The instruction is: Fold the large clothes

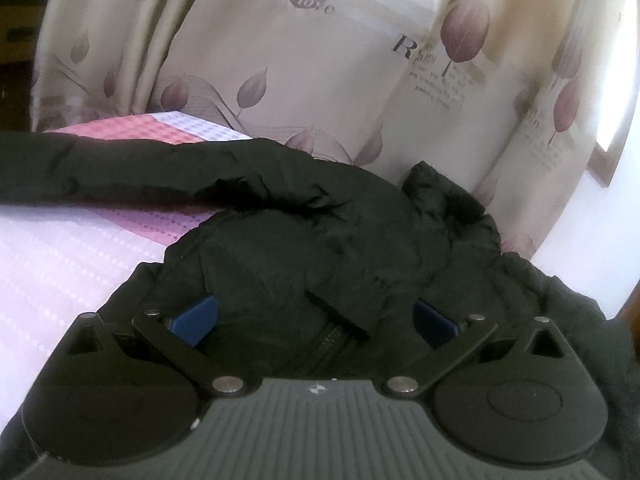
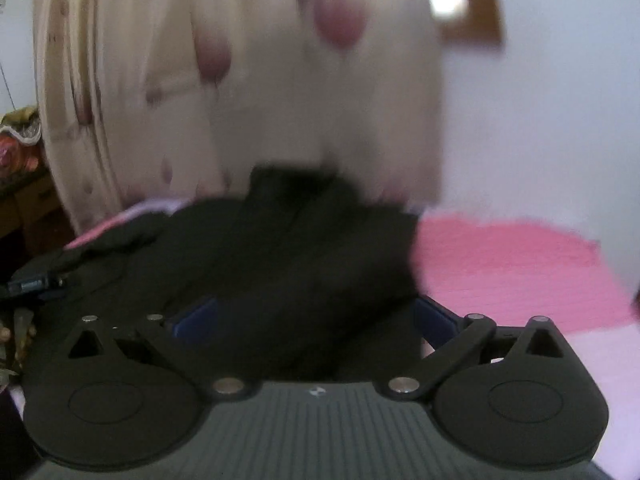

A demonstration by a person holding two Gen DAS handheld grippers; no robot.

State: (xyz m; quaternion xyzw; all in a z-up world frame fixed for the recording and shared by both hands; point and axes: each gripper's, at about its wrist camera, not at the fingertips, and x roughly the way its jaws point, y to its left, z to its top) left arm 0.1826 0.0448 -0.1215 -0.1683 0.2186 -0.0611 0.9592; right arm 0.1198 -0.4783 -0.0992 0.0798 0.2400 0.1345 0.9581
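A black padded jacket (image 1: 320, 240) lies on a pink and white checked bedsheet (image 1: 80, 240). One sleeve stretches to the left. My left gripper (image 1: 316, 316) stands wide open with jacket cloth and its zipper bulging between the blue fingers (image 1: 196, 318). In the blurred right wrist view, my right gripper (image 2: 316, 316) is also spread wide with a thick fold of the jacket (image 2: 304, 264) filling the gap between the blue pads (image 2: 434, 318). Whether either gripper pinches the cloth is hidden.
A cream curtain with purple leaves (image 1: 320, 72) hangs right behind the bed. The pink sheet (image 2: 512, 272) lies to the right of the jacket. A white wall (image 2: 540, 120) and a wooden window frame (image 2: 472, 28) are at the right. Wooden furniture (image 2: 24, 208) stands at the left.
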